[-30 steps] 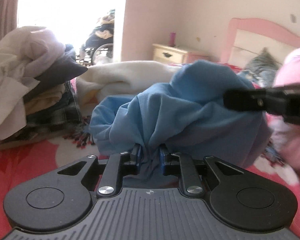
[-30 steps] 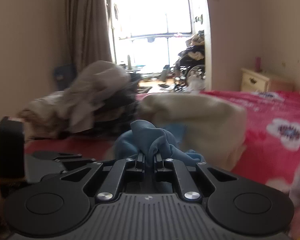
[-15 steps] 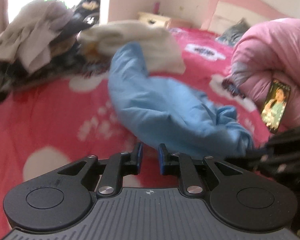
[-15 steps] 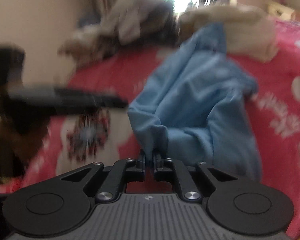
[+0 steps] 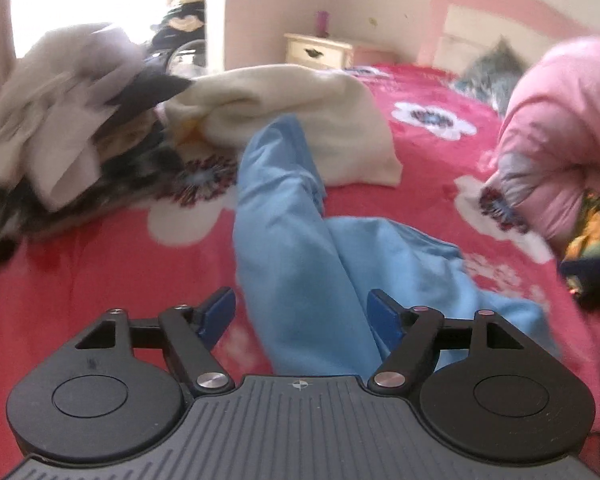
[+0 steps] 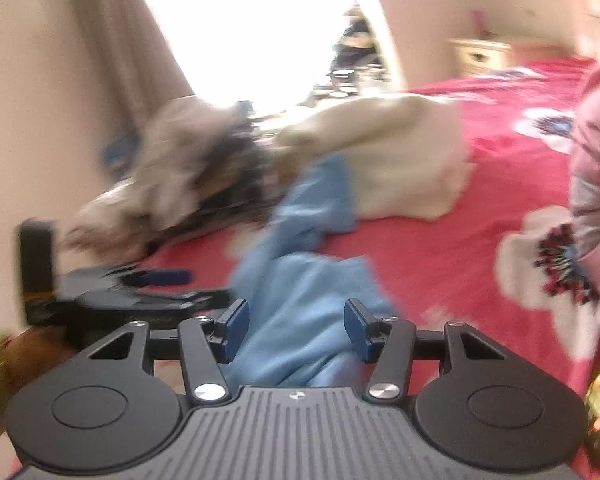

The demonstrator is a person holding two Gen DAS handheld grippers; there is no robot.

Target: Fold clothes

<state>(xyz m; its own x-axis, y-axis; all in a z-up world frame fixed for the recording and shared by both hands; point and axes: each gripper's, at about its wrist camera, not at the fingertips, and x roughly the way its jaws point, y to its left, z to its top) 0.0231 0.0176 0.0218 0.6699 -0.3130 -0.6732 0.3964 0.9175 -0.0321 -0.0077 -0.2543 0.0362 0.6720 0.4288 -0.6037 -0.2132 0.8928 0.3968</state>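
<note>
A light blue garment [image 5: 300, 240] lies stretched out on the red flowered bedspread [image 5: 100, 280], running from near my grippers toward the cream cloth. My left gripper [image 5: 302, 312] is open, its blue pads [image 5: 220, 314] apart on either side of the garment's near end. My right gripper [image 6: 296, 330] is open too, with the same blue garment [image 6: 300, 300] lying between and below its pads [image 6: 358, 328]. In the right wrist view the left gripper [image 6: 140, 292] shows blurred at the left.
A cream folded cloth [image 5: 300, 120] lies beyond the garment. A heap of mixed clothes [image 5: 60, 120] sits at the left. A pink quilt [image 5: 560, 140] is at the right. A nightstand [image 5: 320, 48] stands by the far wall.
Both grippers carried the bunched blue garment down and spread it on the bed. Both have now opened and let it go.
</note>
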